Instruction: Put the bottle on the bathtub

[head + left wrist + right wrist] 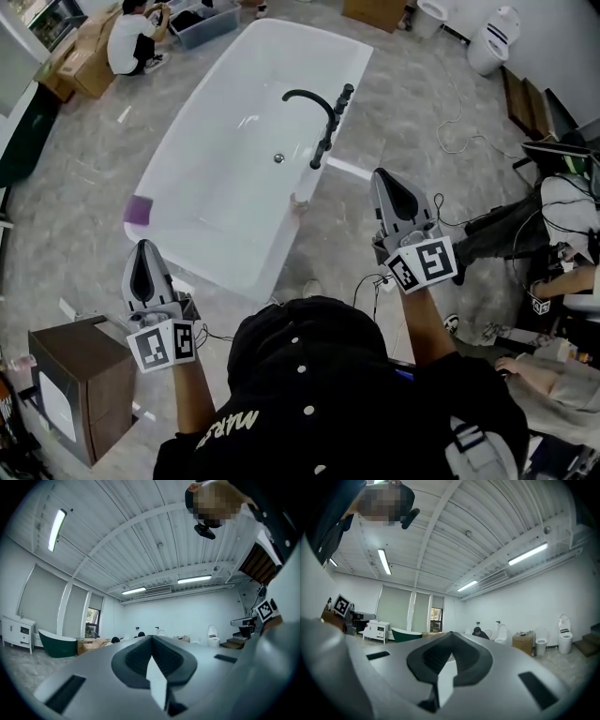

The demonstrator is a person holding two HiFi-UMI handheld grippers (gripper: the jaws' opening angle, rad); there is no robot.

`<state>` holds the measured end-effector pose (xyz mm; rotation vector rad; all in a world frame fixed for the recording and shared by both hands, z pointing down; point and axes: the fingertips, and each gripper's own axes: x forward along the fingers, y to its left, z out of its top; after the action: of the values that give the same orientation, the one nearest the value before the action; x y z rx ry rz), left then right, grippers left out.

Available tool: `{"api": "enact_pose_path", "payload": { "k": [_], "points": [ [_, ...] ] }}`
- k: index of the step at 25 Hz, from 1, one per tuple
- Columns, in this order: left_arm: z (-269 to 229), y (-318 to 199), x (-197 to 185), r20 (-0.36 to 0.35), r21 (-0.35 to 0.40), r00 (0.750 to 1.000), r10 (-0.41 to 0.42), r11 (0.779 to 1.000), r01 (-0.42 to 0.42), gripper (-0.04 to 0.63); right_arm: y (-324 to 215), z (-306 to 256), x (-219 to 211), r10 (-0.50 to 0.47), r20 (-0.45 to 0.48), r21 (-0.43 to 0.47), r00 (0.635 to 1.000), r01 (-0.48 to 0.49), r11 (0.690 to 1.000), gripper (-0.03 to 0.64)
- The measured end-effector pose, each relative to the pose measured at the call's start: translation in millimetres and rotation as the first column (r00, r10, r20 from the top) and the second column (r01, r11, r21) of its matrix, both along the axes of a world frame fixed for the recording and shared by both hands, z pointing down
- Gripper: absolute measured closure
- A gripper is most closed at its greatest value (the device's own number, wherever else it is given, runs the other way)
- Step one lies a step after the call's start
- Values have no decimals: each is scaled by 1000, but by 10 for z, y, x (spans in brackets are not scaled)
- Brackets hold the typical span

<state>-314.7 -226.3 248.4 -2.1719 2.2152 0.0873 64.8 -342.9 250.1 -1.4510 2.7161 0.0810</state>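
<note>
The white bathtub [202, 164] lies across the middle of the head view, with a black faucet [323, 117] on its right rim. A small pale bottle [299, 201] appears to stand on that rim, just in front of the faucet. My left gripper [145, 247] is shut and empty, held off the tub's near corner. My right gripper [381, 175] is also shut and empty, to the right of the bottle and apart from it. In the left gripper view the left gripper [152, 637] points up at the room and ceiling, and so does the right gripper [451, 633] in the right gripper view; neither view shows the bottle.
A purple object [139, 210] sits on the tub's left rim. A brown cabinet [70, 375] stands at lower left. A person [131, 37] crouches by cardboard boxes at top left. Toilets [494, 37] stand at top right, cables [459, 131] lie on the floor, and another person [562, 234] sits at right.
</note>
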Motion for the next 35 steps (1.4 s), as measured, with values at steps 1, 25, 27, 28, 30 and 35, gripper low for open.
{"api": "enact_pose_path", "payload": {
  "k": [1, 25, 27, 28, 30, 35],
  "points": [
    [16, 14, -20, 0, -3, 1000, -8, 1000, 8, 584, -1, -2, 8, -3, 0, 1, 1000, 3, 1000, 614],
    [36, 118, -35, 34, 6, 999, -18, 1000, 18, 584, 54, 95, -147, -18, -30, -14, 999, 17, 1000, 614],
    [30, 118, -34, 35, 7, 999, -19, 1000, 19, 584, 47, 106, -149, -16, -31, -17, 999, 15, 1000, 614],
    [22, 112, -31, 37, 9, 999, -23, 1000, 23, 584, 34, 111, -147, -16, -33, -19, 999, 15, 1000, 614],
    [2, 101, -28, 38, 14, 999, -30, 999, 30, 584, 10, 114, -146, -19, -35, -20, 999, 18, 1000, 614],
    [2, 106, -37, 34, 15, 999, -34, 999, 34, 584, 10, 115, -161, -25, -35, -19, 999, 24, 1000, 614]
  ]
}}
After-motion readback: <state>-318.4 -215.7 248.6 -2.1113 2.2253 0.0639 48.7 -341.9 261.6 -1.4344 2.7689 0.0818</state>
